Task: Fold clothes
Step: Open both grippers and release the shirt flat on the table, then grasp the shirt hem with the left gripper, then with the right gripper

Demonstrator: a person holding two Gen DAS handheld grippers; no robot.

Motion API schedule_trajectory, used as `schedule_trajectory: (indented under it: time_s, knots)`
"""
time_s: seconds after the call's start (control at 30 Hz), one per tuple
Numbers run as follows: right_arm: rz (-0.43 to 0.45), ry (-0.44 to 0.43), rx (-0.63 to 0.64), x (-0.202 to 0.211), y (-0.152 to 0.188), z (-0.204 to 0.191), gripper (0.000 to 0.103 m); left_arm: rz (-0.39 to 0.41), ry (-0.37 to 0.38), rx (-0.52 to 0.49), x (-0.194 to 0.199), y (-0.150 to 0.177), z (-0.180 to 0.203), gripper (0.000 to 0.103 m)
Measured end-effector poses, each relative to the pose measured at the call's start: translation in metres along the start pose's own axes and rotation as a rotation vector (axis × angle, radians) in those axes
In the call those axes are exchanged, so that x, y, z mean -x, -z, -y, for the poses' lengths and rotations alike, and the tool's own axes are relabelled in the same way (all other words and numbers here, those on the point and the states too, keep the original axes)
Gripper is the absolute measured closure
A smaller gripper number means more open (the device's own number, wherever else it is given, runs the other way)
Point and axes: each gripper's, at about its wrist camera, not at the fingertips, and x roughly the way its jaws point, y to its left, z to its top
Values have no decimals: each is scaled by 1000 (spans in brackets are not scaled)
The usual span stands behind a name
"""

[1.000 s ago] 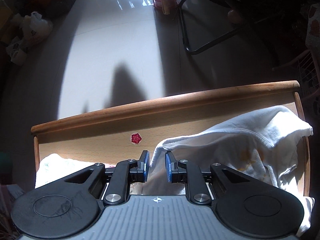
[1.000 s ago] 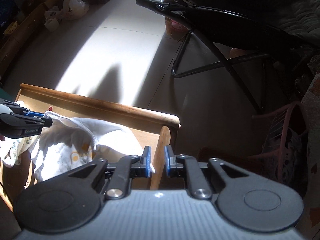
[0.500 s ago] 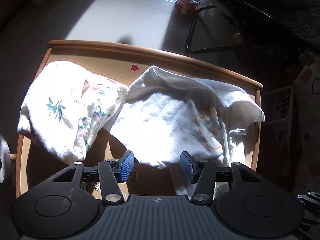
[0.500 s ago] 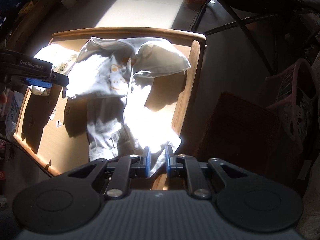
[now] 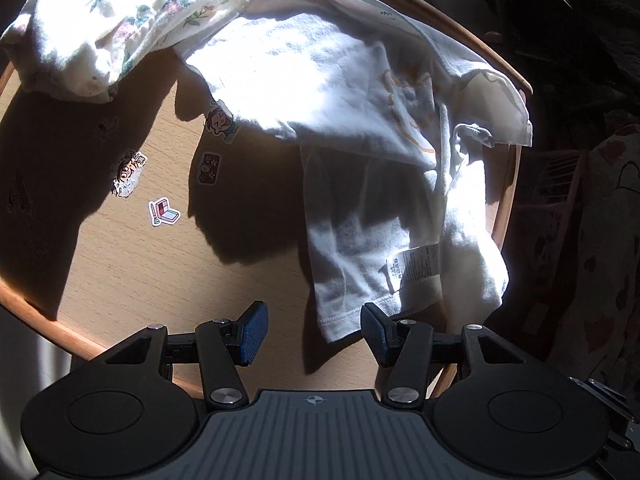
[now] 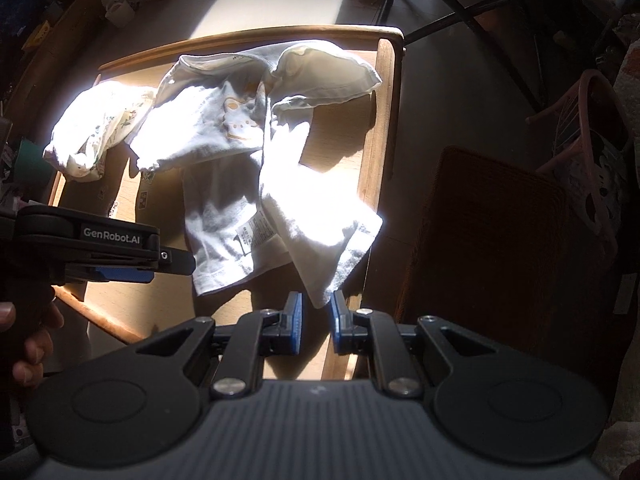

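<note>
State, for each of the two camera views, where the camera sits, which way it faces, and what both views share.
Left wrist: sits behind the open left gripper, looks down at the wooden table.
Right wrist: sits behind the open right gripper, looks across the table toward the floor; the left gripper and the person's hand show.
Shared: white T-shirt, floral garment.

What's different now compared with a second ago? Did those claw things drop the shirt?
Yes. The left gripper, pinching the white shirt a second ago, opened and pulled back toward the table's near edge. The right gripper, shut until half a second ago, has opened at the shirt's near corner. The shirt now lies spread on the wooden table. The floral garment stayed put.
</note>
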Motion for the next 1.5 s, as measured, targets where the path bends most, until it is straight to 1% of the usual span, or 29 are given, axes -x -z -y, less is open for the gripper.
schedule_trajectory:
  time_s: [0.07,0.2,0.23,0.3,0.43,0.53,0.7,0.73,0.8,0.9,1.0,1.2,1.33,1.43,1.5]
  knots:
    - [4,-3,-14,0,1,2,88,5,1,33,-8,3,-1,49]
    - [10,-11,-41,3,4,6,88,10,-18,5,-17,14,6,49]
    - [10,-13,-44,3,5,7,88,32,-18,-6,-17,18,8,49]
    - [11,-14,-48,3,7,8,88,50,-9,-16,-17,23,11,49]
    - [7,-18,-58,4,10,11,88,68,2,10,-16,30,13,49]
    - [11,-17,-62,5,12,12,88,82,-9,5,-15,33,16,54]
    - [16,-18,-67,7,14,14,89,84,-17,12,-16,30,20,54]
    - [17,-19,-66,8,14,14,88,87,-18,15,-16,29,21,59]
    - [20,-19,-65,8,15,14,88,93,-36,17,-15,27,22,80]
    - [25,-16,-67,9,17,14,88,91,-37,30,-15,25,24,89]
    - [26,-16,-72,9,18,16,88,85,-28,26,-17,23,27,93]
    - [34,-11,-70,9,19,17,88,85,-50,-4,-15,20,36,100]
    - [34,2,-38,5,17,15,88,71,-60,-8,-13,17,36,101]
    - [27,-26,-22,-1,15,13,88,69,-65,-3,-10,15,34,101]
    - [25,-37,-22,-6,12,12,82,70,-64,-5,-7,13,31,101]
